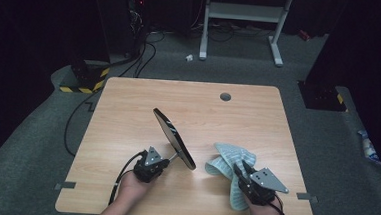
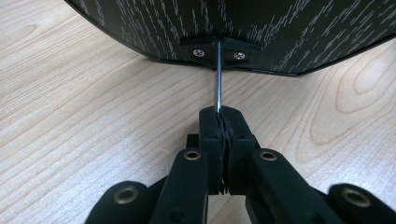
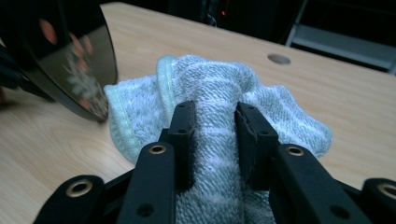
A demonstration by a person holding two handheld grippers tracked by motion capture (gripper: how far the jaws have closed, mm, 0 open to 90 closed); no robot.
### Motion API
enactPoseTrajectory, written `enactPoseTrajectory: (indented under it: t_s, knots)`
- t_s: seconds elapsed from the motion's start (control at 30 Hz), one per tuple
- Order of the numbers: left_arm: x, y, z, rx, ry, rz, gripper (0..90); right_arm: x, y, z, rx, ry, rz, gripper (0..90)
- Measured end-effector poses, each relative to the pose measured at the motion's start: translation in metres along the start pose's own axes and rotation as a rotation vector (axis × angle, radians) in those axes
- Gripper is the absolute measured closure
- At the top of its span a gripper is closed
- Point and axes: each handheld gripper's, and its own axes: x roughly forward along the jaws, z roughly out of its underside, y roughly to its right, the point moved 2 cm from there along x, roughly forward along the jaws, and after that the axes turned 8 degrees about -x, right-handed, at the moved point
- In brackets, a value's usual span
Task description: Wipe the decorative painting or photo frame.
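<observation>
Left gripper point(image 1: 168, 159) pinches the mirror's point(image 1: 174, 137) thin metal stem point(image 2: 218, 74), tilting it; right gripper point(image 1: 238, 169) clamps the towel point(image 1: 230, 157). Next, probably: swing cloth onto glass.

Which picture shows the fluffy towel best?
The right gripper view: the towel sits up close, bunched between the right gripper jaws, loops sharp. The high view shows the towel small, draped on the table. The left gripper view faces the mirror.

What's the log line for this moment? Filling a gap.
left claw: shut on mirror rod | right claw: shut on towel | mirror: tilted above table
</observation>
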Motion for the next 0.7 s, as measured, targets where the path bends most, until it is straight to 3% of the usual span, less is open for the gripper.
enactPoseTrajectory:
  t_s: [0.27, 0.3, 0.5, 0.57, 0.7]
  knots:
    - [-0.003, -0.009, 0.002, -0.013, -0.007, -0.037, 87.7, -0.012, -0.013, -0.040, -0.018, 0.130, -0.045, 69.2]
    - [-0.003, -0.010, 0.002, -0.029, -0.007, -0.033, 87.7, -0.013, -0.015, -0.046, -0.025, 0.146, -0.049, 69.3]
    - [-0.006, -0.015, 0.004, -0.032, -0.004, -0.056, 87.7, -0.020, -0.028, -0.079, -0.065, 0.223, -0.084, 69.5]
    - [-0.005, -0.014, 0.004, -0.052, -0.003, -0.050, 87.8, -0.020, -0.033, -0.089, -0.070, 0.249, -0.097, 69.5]
    - [-0.005, -0.015, 0.004, -0.053, 0.000, -0.056, 87.8, -0.012, -0.042, -0.109, -0.074, 0.278, -0.125, 69.4]
